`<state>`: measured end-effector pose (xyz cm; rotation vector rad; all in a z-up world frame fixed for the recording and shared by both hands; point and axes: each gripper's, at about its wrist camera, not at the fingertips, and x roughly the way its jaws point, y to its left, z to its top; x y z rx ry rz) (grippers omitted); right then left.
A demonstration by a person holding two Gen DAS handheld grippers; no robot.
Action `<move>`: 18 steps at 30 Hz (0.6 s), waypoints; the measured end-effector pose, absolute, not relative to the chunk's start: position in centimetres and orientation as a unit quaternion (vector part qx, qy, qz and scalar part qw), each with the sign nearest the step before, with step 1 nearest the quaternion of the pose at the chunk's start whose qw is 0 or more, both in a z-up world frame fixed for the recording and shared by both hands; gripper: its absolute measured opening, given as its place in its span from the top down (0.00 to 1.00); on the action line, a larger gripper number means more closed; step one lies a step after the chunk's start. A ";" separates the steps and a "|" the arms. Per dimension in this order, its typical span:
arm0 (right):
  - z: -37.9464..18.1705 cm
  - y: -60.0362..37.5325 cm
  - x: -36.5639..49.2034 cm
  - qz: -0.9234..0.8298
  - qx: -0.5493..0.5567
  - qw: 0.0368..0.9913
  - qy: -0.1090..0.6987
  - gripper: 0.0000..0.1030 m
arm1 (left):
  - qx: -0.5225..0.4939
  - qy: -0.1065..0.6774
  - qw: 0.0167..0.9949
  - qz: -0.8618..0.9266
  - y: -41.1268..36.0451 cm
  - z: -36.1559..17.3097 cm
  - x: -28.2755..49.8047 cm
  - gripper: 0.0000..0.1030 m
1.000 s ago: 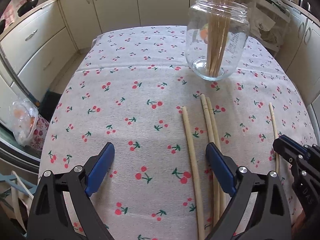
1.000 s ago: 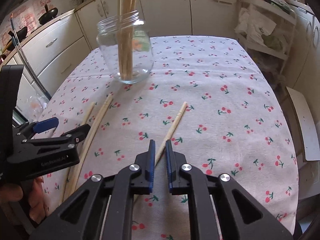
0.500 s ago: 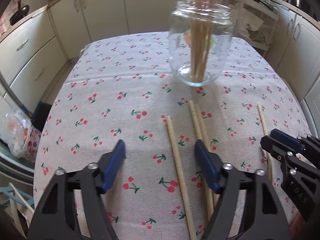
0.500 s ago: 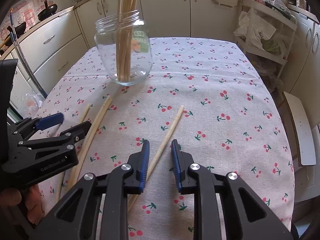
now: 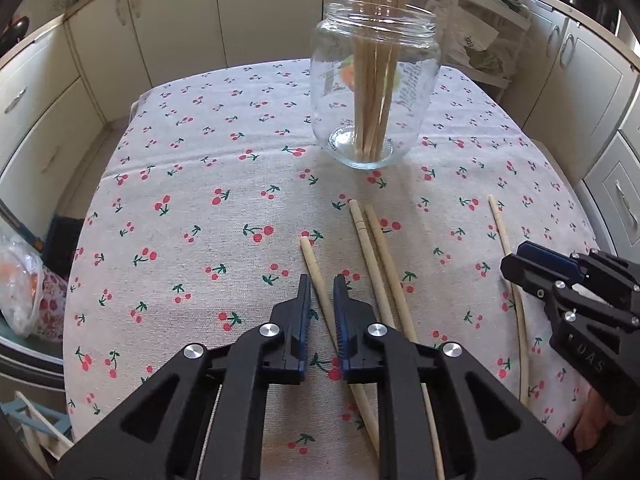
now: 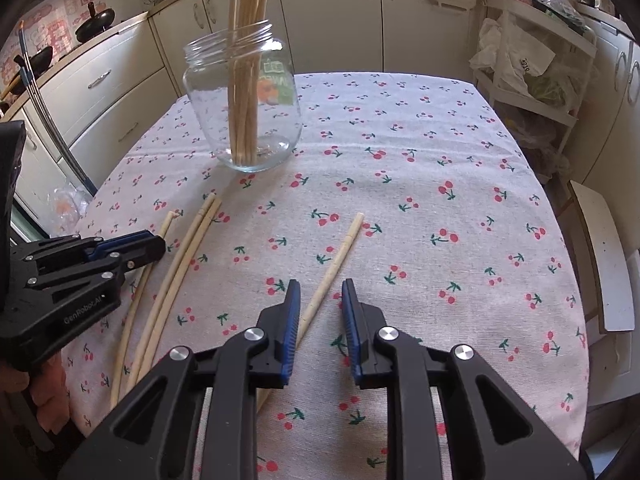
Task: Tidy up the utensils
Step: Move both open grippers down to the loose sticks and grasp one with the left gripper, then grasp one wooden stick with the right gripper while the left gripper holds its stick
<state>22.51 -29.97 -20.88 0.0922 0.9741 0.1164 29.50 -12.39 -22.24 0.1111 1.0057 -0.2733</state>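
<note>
A glass jar [image 5: 374, 96] with several wooden chopsticks standing in it sits on the cherry-print tablecloth [image 5: 200, 208]; it also shows in the right wrist view [image 6: 244, 108]. Several loose chopsticks lie on the cloth. My left gripper [image 5: 322, 286] straddles the leftmost chopstick [image 5: 314, 268], its jaws narrowed close around it with small gaps still showing. A pair of chopsticks [image 5: 376, 256] lies just right of it. My right gripper [image 6: 318, 292] is open around a single chopstick [image 6: 340, 252]. The right gripper also shows in the left wrist view [image 5: 532, 264], over that chopstick [image 5: 500, 228].
Cream kitchen cabinets [image 5: 168, 28] ring the table. A white shelf rack with bags [image 6: 528, 64] stands at the right. A plastic bag [image 5: 20, 280] hangs past the table's left edge. The table's edges fall away on all sides.
My left gripper has shifted onto the leftmost chopstick and its jaws have narrowed from wide open. My right gripper's jaws have opened wider around its chopstick.
</note>
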 end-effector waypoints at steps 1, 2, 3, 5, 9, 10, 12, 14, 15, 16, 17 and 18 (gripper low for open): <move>-20.9 -29.8 22.5 0.059 0.043 0.881 0.467 0.85 | 0.054 0.480 0.866 -0.130 -12.5 -22.3 29.5 0.87; -20.9 -29.7 22.6 0.063 0.042 0.881 0.467 0.90 | 0.056 0.479 0.866 -0.130 -12.6 -22.3 29.5 0.87; -20.9 -29.6 22.6 0.068 0.042 0.880 0.468 0.92 | 0.055 0.478 0.866 -0.132 -12.6 -22.3 29.6 0.87; -20.9 -29.7 22.5 0.071 0.043 0.879 0.470 0.94 | 0.038 0.483 0.864 -0.138 -12.1 -22.2 29.8 0.93; -20.9 -30.3 22.6 0.076 0.055 0.873 0.479 0.94 | 0.016 0.493 0.856 -0.155 -11.2 -22.3 30.2 0.95; -20.9 -30.3 22.7 0.077 0.058 0.872 0.480 0.94 | 0.014 0.495 0.854 -0.158 -11.1 -22.3 30.3 0.95; -20.9 -30.2 22.9 0.075 0.051 0.872 0.481 0.92 | 0.013 0.500 0.851 -0.159 -11.1 -22.3 30.6 0.95; -20.9 -29.9 23.1 0.074 0.045 0.873 0.480 0.90 | 0.006 0.504 0.850 -0.157 -11.0 -22.3 30.8 0.94; -20.9 -29.7 23.1 0.074 0.039 0.874 0.479 0.90 | 0.006 0.504 0.850 -0.156 -11.1 -22.3 30.8 0.94; -20.9 -29.3 23.2 0.073 0.027 0.876 0.476 0.90 | 0.010 0.502 0.851 -0.154 -11.2 -22.4 30.9 0.94; -21.0 -29.2 23.2 0.073 0.021 0.876 0.476 0.90 | 0.016 0.500 0.852 -0.152 -11.4 -22.4 30.9 0.94; -21.0 -29.1 23.2 0.073 0.014 0.877 0.474 0.91 | 0.023 0.498 0.853 -0.151 -11.6 -22.4 30.8 0.94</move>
